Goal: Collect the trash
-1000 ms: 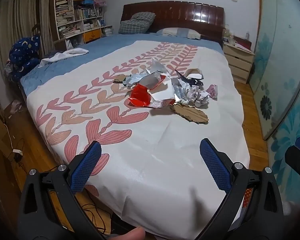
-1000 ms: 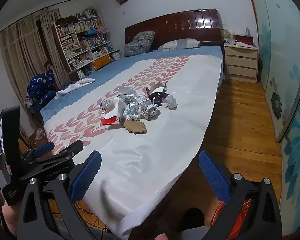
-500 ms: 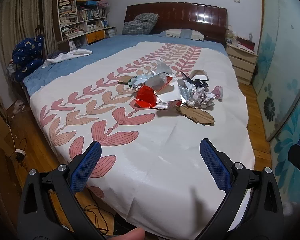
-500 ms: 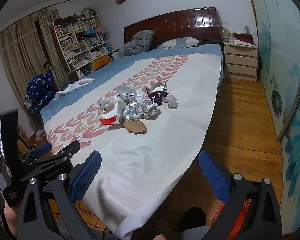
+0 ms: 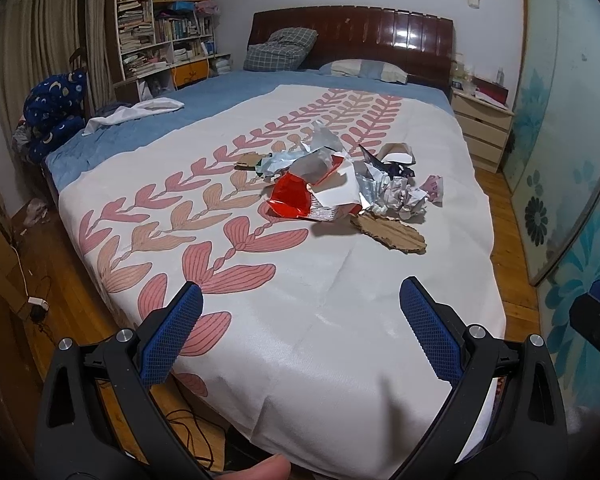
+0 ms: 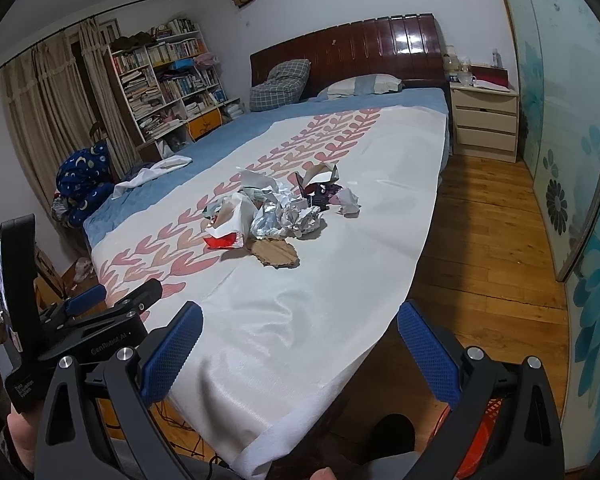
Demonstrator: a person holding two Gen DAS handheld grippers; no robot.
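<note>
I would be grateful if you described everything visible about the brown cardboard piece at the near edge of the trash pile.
The cardboard piece is a flat, brown, roughly oval scrap with ragged, wavy edges and faint corrugation lines. It lies flat on the white bedspread, nearest of the pile to both grippers. Its far edge meets the crumpled paper and foil; whether it tucks under them is unclear. Neither gripper touches it.

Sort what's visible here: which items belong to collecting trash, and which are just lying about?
Job:
- trash pile in the middle of the bed
- cardboard scrap at its near edge
- left claw and right claw, both open, empty

Lying about:
- white cloth
- plaid pillow
- nightstand
- bookshelf
</note>
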